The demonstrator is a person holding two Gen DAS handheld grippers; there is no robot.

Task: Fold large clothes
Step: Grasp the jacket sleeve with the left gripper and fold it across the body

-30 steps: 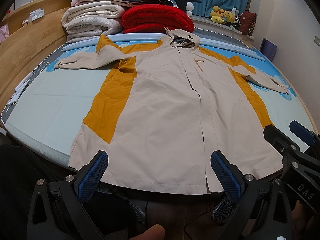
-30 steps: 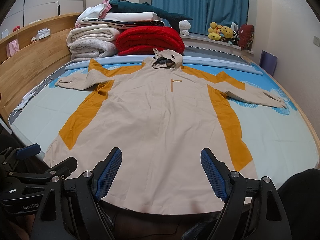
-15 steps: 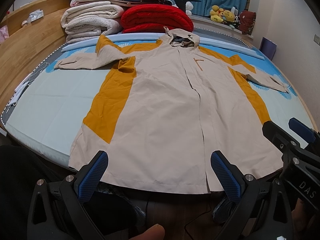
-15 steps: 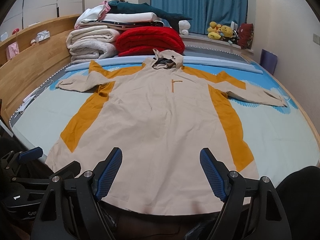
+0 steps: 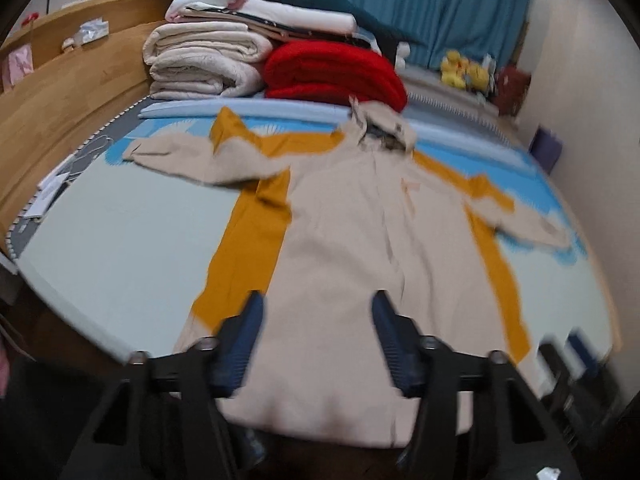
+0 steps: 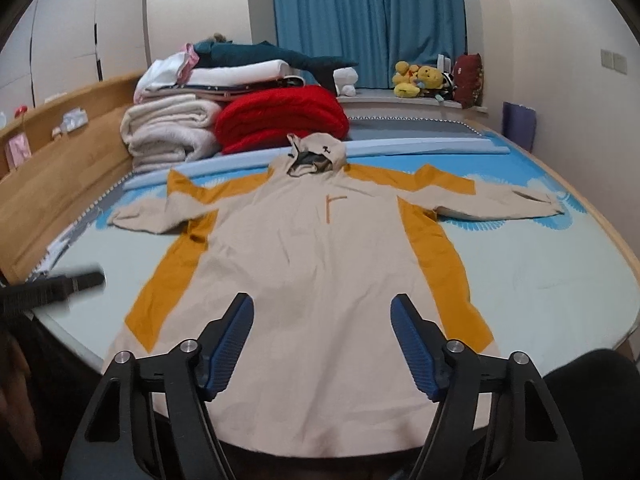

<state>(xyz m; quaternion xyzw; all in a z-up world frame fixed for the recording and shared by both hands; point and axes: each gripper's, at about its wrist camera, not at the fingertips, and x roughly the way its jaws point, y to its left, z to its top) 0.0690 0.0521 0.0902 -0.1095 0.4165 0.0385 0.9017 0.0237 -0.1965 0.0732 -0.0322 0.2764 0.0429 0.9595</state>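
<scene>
Beige-and-mustard hooded coat (image 6: 316, 280) is laid flat, front up, on the bed (image 6: 540, 280), sleeves spread left and right, hem at the near edge. No fold is seen; all folding is judged outstanding. Left gripper (image 5: 318, 340) and right gripper (image 6: 322, 344) are held wide apart, empty, above the hem.

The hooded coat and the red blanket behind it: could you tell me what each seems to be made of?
Hooded coat: likely a thin woven cotton or synthetic, matte; it lies flat with fine creases. Red blanket: probably plush fleece or knit, with a fuzzy, thick, rounded fold.
</scene>
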